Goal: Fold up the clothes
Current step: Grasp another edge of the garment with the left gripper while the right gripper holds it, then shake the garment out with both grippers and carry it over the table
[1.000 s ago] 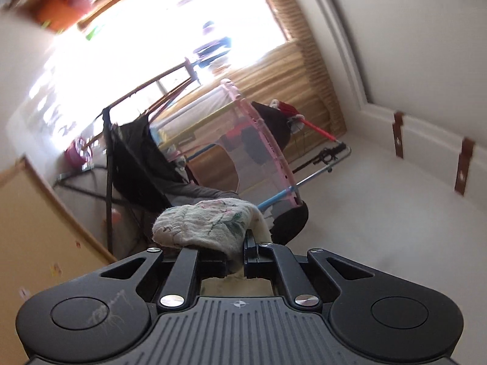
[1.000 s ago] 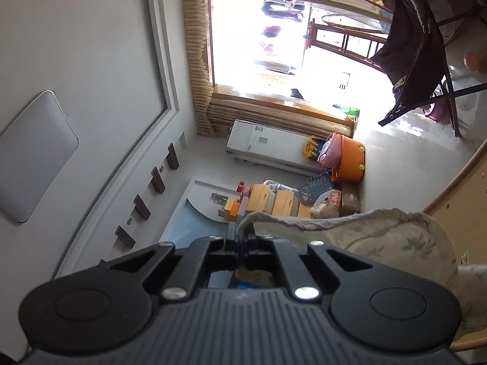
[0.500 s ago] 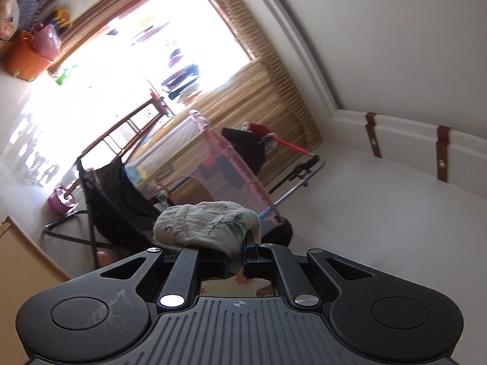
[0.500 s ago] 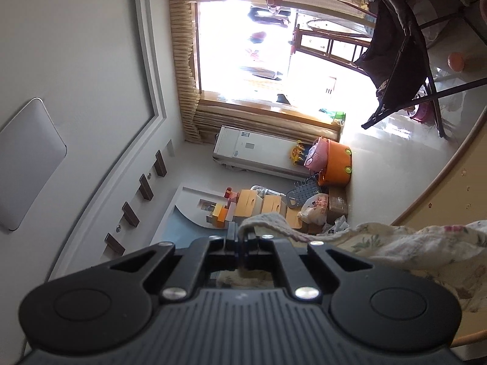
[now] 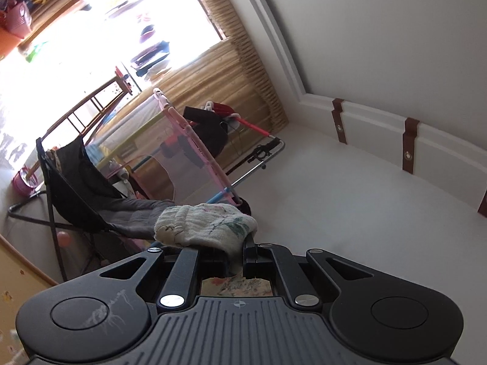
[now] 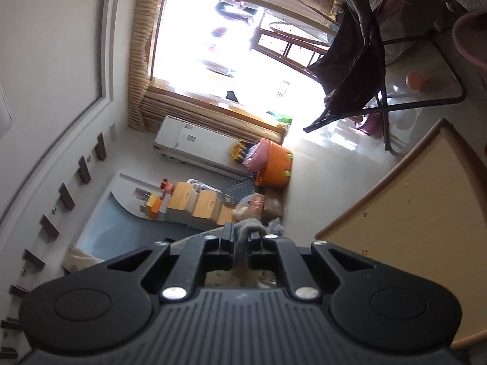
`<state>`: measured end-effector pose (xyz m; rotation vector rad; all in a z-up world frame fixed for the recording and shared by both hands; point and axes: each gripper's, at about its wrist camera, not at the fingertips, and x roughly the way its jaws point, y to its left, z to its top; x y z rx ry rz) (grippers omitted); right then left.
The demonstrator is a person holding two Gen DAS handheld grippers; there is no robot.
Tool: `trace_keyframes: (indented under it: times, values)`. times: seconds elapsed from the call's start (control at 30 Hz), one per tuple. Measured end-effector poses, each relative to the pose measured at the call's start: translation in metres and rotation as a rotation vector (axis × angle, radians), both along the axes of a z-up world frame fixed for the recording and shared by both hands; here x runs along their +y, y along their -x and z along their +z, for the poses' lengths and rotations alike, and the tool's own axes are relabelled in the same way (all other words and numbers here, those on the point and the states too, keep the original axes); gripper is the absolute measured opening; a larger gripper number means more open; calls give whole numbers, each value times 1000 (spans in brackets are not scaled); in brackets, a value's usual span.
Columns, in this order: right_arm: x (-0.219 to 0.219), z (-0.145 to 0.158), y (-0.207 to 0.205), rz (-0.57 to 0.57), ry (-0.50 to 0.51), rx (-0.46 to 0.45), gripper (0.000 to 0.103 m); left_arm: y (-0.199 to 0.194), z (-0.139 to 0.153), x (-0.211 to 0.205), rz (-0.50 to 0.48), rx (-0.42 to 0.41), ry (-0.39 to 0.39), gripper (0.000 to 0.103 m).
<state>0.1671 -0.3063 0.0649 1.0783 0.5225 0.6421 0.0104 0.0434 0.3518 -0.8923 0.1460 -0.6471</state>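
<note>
Both grippers are raised and tilted, looking out across the room. My left gripper (image 5: pixel 236 251) is shut on a cream cloth with a floral print (image 5: pixel 207 223); a bunched fold of it drapes over the left finger. My right gripper (image 6: pixel 242 238) is shut on another part of the cloth (image 6: pixel 248 228), only a small greyish pinch showing between the fingers. More of the fabric shows under the jaws in both views. The rest of the garment hangs below and is hidden.
A tan table (image 6: pixel 426 213) with a dark rim lies at the right. A black folding chair (image 5: pixel 79 188), a pink mesh playpen (image 5: pixel 188 158) and a drying rack stand by the bright window. An orange tub (image 6: pixel 275 167), drawers and toys sit by a white cabinet.
Both grippers have swung. In the right wrist view the wide spread of cloth at the right has dropped out of sight, leaving a small pinch, and more of the table shows.
</note>
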Motion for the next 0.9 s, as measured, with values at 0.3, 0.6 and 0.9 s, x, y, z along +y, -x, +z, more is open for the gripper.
trace_keyframes:
  times: [0.3, 0.6, 0.9]
  values:
    - [9, -23, 35, -68, 184, -43, 103, -22, -17, -13, 11, 42, -23, 6]
    - [11, 15, 85, -60, 332, -252, 102, -43, -26, -16, 24, 75, -11, 6]
    - [117, 8, 162, 91, 752, -498, 93, -39, -5, -28, 33, 34, 6, 6]
